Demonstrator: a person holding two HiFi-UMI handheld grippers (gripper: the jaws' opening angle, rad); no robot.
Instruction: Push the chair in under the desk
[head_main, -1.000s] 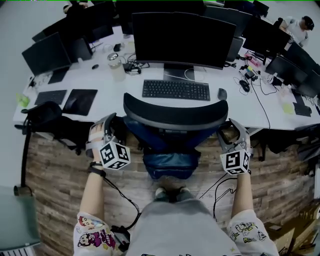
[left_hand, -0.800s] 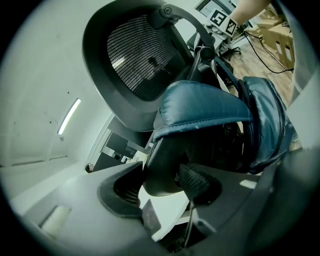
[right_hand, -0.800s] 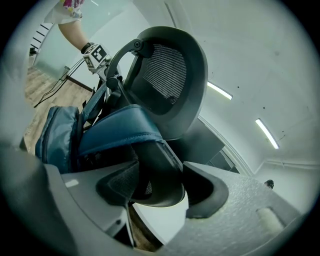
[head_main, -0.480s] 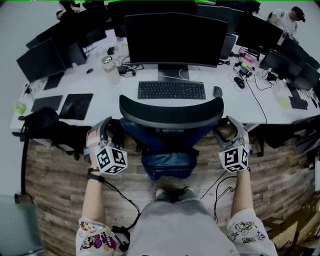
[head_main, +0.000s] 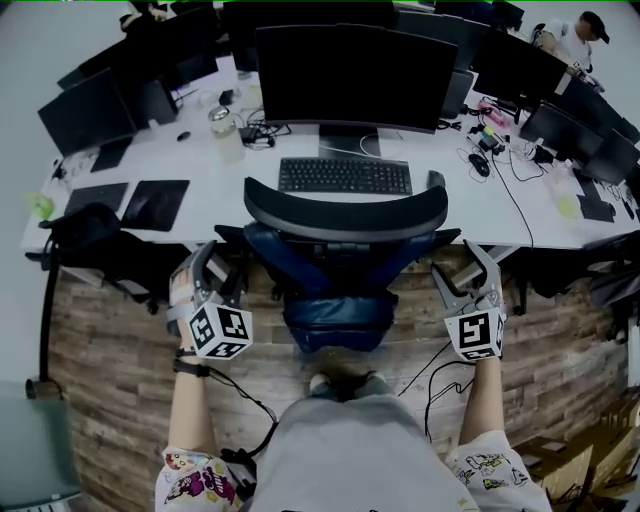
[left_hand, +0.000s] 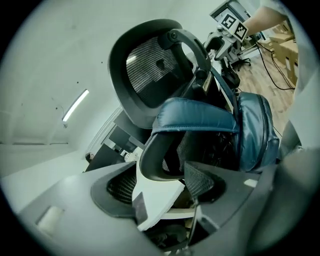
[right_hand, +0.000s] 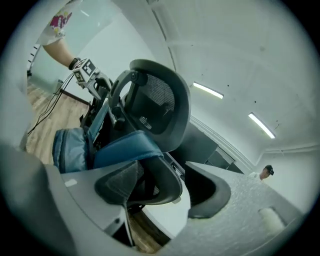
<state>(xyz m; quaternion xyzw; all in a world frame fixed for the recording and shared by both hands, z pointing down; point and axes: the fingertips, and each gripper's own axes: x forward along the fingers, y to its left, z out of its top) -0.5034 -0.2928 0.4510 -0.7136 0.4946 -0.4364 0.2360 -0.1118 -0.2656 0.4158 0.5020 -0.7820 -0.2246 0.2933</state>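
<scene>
The black office chair (head_main: 345, 212) has a hard plastic frame with a matt finish, and its mesh backrest (left_hand: 150, 65) is a fine open weave, see-through and slightly rough-looking. The blue padded cushion (head_main: 335, 322) on the chair is covered in a smooth, leather-like material with a soft sheen and visible seams. The white desk (head_main: 225, 185) has a smooth, matt top. The brown plank floor (head_main: 110, 330) looks like wood with a worn, uneven grain. The large black monitor (head_main: 345, 75) has a dark, smooth screen. The black keyboard (head_main: 345, 176) looks like matt plastic. The person's grey shirt (head_main: 345, 450) is plain, matt cloth.
</scene>
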